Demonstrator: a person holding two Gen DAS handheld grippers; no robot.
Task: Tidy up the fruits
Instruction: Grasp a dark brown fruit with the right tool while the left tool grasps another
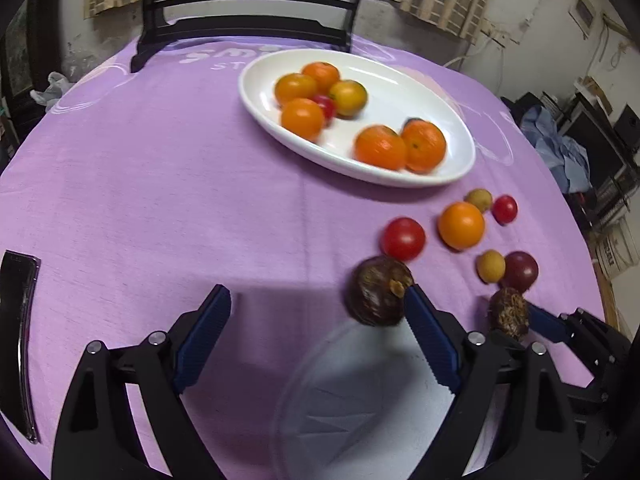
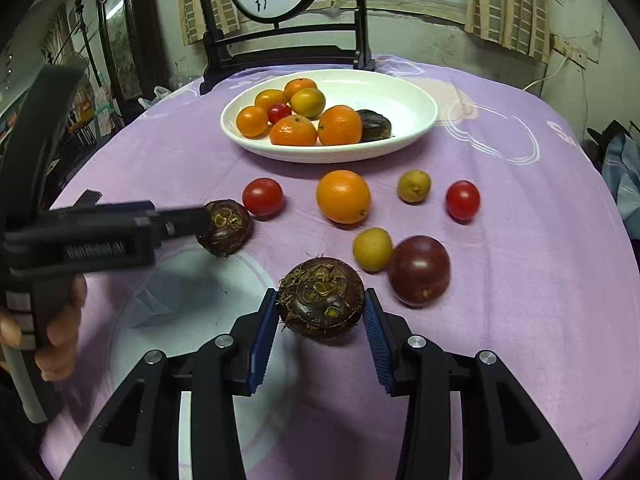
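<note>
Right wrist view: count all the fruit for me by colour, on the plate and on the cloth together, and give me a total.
orange fruits: 7
red tomatoes: 3
small yellow fruits: 2
dark purple tomato: 1
dark brown fruits: 3
Total: 16

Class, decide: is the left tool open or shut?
Open. The left tool has its blue pads spread wide; a dark round fruit sits beside one pad.

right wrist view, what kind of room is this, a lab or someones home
Most likely a lived-in home dining area, not a lab: a round table under a purple tablecloth, a dark wooden chair pushed up to its far side, and tan curtains beside a window in a worn wall.
</note>
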